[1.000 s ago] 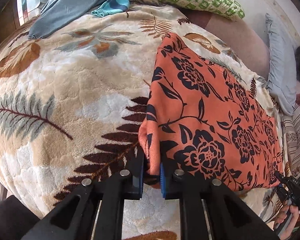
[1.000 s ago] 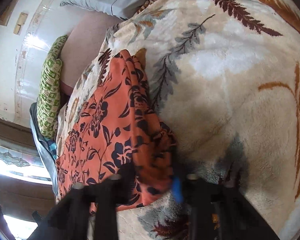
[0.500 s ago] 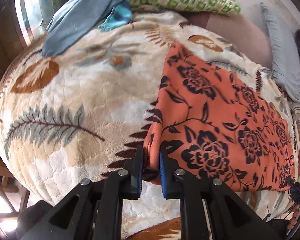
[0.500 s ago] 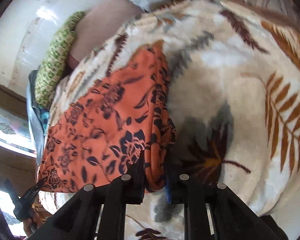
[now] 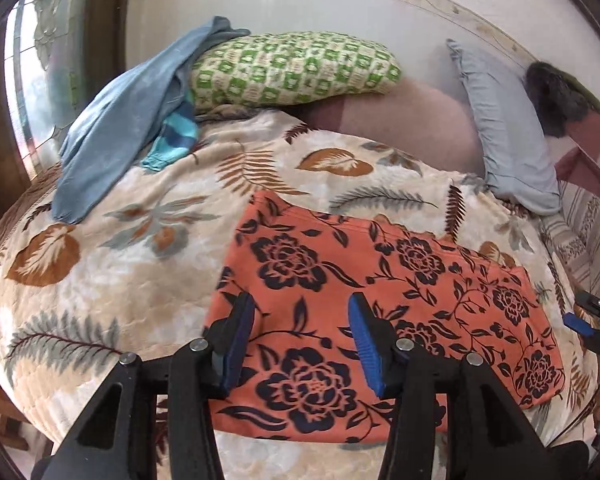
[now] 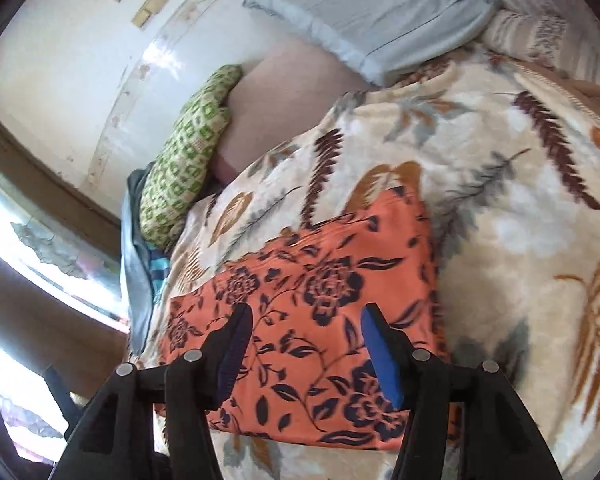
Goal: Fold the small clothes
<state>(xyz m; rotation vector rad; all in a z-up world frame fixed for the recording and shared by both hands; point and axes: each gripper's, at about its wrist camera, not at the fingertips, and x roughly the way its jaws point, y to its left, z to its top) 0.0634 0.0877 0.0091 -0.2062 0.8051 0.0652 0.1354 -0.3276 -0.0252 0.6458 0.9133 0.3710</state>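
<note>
An orange cloth with black flowers (image 5: 380, 280) lies flat on the leaf-patterned blanket (image 5: 120, 280). It also shows in the right wrist view (image 6: 320, 300). My left gripper (image 5: 302, 340) is open and empty, raised over the cloth's near left part. My right gripper (image 6: 306, 350) is open and empty, raised over the cloth's near right part. The right gripper also shows at the right edge of the left wrist view (image 5: 592, 320).
A green patterned pillow (image 5: 292, 68) and a light blue pillow (image 5: 504, 128) lie at the back against the wall. Blue garments (image 5: 120, 120) are heaped at the back left near a window. A dark furry thing (image 5: 556, 92) sits at the far right.
Both grippers have opened and let go of the cloth's corners, then lifted and drawn back. The cloth now lies flat on the blanket.
</note>
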